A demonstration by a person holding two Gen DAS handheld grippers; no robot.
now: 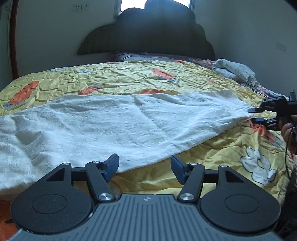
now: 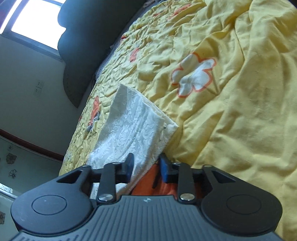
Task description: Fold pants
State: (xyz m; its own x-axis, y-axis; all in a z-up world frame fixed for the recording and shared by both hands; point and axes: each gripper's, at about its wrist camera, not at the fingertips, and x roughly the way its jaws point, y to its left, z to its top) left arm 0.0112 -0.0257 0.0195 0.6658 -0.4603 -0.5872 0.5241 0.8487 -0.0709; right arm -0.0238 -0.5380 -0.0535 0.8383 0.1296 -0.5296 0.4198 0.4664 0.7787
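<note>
The white pants lie flat across the bed, stretched sideways as one long strip, which looks like the layout for the next fold. Their near edge sits just ahead of the left claw, whose jaws stand apart with nothing between them; it hovers at the hem line, probably free to pick a new spot. Off to that claw's right, at the narrow end of the strip, the right claw has its jaws parted too, the cloth end right at their tips (its own camera shows a white corner running between the fingers, but the pads do not seem to press on it). So I judge the pants released and resting on their own.

Underneath is a crumpled yellow quilt with orange and white flower prints. Beyond the left claw stands a dark scalloped headboard below a bright window, and far right of it a bundle of pale bedding lies near the wall.
</note>
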